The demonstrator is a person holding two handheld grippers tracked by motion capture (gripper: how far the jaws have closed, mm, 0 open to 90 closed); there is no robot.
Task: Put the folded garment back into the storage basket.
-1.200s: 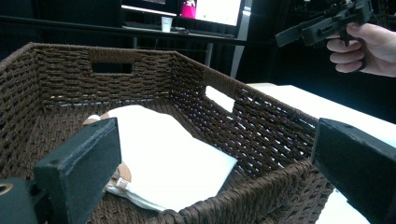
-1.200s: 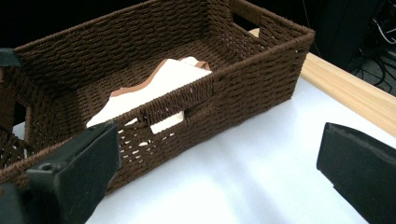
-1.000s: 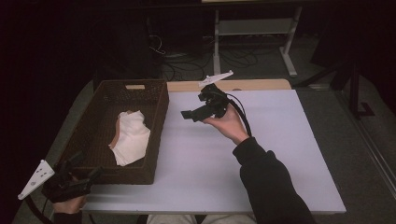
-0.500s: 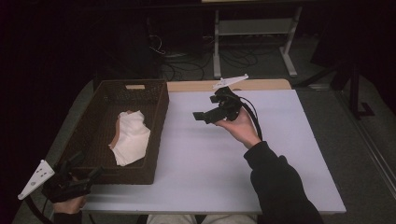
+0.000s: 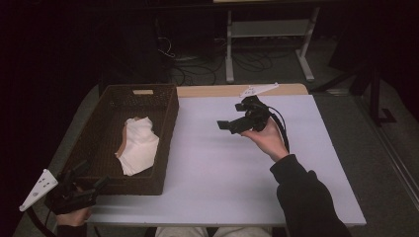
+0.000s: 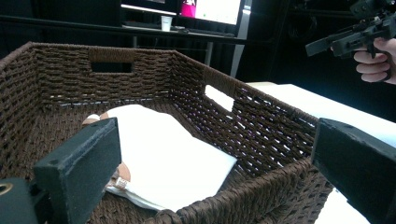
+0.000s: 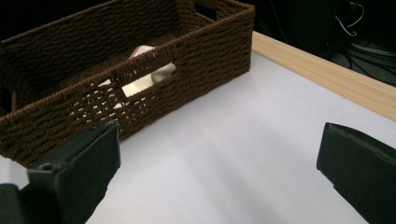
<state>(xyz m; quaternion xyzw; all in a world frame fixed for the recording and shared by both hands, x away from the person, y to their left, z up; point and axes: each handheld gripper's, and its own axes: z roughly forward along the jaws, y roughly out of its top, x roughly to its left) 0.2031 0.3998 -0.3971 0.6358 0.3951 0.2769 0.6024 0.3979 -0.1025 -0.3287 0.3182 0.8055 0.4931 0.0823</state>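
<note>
A dark brown woven basket [image 5: 168, 123] stands on the left of the white table [image 5: 222, 173]. In it lies a folded white cloth [image 5: 140, 145] with a tan edge showing. My left gripper [image 5: 91, 175] rests at the basket's near left corner, open and empty. In the left gripper view its jaws stand wide apart over the basket rim [image 6: 275, 112], looking at the cloth [image 6: 163, 158]. My right gripper [image 5: 230, 116] is held above the table's middle, right of the basket, open and empty. It faces the basket wall [image 7: 187, 60].
A light wooden strip [image 5: 222, 90] runs along the table's far edge. Beyond it are a metal stand [image 5: 267, 44] and floor cables [image 5: 197, 64]. The person's right hand [image 6: 373, 60] and the right gripper [image 6: 336, 42] appear in the left gripper view.
My right gripper has moved to the right and slightly nearer, away from the basket, still open. The left gripper has not moved.
</note>
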